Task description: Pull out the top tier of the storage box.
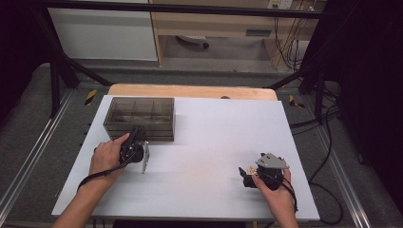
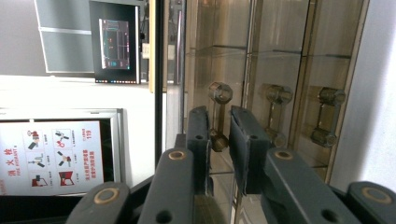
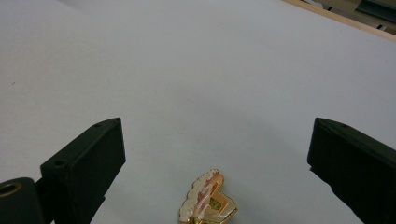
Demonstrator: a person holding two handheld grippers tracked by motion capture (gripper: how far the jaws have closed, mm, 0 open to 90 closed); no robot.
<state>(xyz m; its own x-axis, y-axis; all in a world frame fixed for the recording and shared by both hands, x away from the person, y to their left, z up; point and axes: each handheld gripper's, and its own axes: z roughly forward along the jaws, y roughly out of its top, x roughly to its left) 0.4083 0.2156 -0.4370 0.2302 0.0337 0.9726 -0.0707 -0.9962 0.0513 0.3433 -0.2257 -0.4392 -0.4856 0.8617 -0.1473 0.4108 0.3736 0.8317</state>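
Black hand-held gripper (image 1: pixel 137 137), grey three-cornered plate (image 1: pixel 272 161)

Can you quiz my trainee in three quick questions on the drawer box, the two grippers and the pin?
1. True or false: the left gripper has its jaws close together around a drawer handle of the smoky drawer box.
2. What lies on the white table between the jaws of the right gripper?
3. Are the right gripper's jaws A) wide apart or B) pressed together?

Key: 1 true. 2 a small gold-rimmed pin. 3 A.
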